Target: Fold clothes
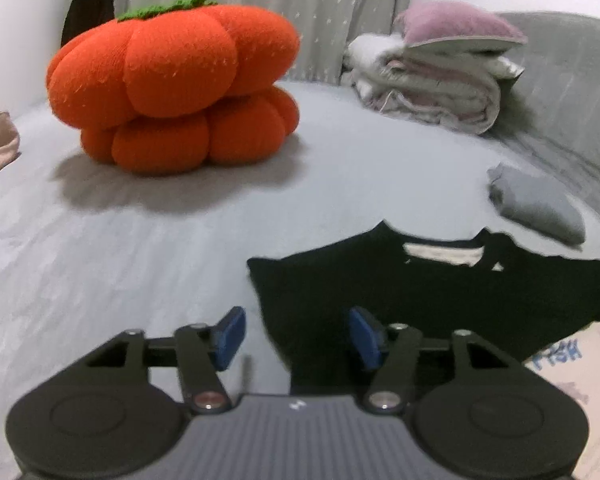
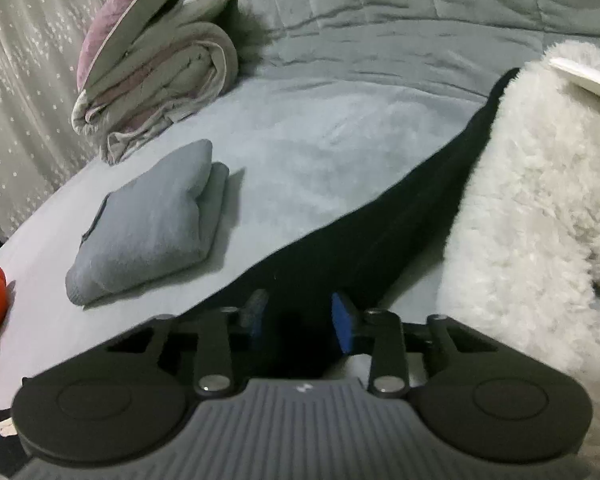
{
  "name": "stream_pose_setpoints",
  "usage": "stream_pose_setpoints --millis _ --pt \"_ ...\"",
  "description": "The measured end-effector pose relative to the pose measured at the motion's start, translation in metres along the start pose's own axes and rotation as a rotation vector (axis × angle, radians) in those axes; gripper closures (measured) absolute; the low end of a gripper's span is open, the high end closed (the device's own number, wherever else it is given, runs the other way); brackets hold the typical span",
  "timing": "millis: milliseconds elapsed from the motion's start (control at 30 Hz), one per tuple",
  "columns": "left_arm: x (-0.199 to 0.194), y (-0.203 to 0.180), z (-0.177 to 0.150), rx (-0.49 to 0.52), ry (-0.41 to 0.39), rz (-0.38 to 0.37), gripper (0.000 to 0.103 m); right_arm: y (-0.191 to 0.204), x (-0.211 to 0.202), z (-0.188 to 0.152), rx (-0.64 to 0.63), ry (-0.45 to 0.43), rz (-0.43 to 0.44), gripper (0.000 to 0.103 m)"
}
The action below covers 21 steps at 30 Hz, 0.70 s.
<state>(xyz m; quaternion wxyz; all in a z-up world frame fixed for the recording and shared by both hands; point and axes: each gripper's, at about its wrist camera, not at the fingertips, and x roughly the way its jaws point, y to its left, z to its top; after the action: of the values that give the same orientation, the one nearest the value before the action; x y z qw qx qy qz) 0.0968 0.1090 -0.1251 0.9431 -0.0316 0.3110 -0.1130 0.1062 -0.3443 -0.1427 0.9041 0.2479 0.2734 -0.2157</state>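
Observation:
A black garment (image 1: 440,292) with a white neck label lies flat on the grey bed sheet (image 1: 180,248). My left gripper (image 1: 298,334) hovers low over the garment's left edge. It is open, and its blue pads (image 1: 232,334) stand wide apart with nothing gripped. In the right wrist view a long black part of the garment (image 2: 412,216) runs from the upper right down into my right gripper (image 2: 300,320). Black cloth fills the gap between that gripper's blue pads (image 2: 342,326), which close on it.
A big orange pumpkin cushion (image 1: 172,84) sits at the back left. A folded grey garment (image 2: 152,220) lies on the sheet, with a stack of folded blankets and a purple pillow (image 2: 148,68) behind it. A fluffy white thing (image 2: 532,220) crowds the right side.

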Motion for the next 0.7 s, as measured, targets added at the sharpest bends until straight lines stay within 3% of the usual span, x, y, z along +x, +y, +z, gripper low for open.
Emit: stream_pose_setpoints --millis 33,133,333,567,700 --pt "0.001 0.0 -0.002 0.004 -0.003 -0.029 0.03 0.001 0.001 0.0 -0.004 -0.003 -0.007 0.1" --pt "0.007 0.0 -0.013 0.026 0.021 -0.092 0.02 0.005 -0.003 0.0 0.007 -0.024 0.001 0.102" --pt "0.012 0.008 -0.032 0.071 0.03 -0.108 0.003 0.033 -0.031 0.006 -0.056 -0.131 0.087 0.103" --pt "0.011 0.01 -0.04 0.073 0.005 -0.117 0.001 0.081 -0.084 0.0 -0.19 -0.228 0.256 0.103" --pt "0.013 0.006 -0.04 0.093 0.013 -0.103 0.0 0.095 -0.092 -0.009 -0.222 -0.181 0.296 0.099"
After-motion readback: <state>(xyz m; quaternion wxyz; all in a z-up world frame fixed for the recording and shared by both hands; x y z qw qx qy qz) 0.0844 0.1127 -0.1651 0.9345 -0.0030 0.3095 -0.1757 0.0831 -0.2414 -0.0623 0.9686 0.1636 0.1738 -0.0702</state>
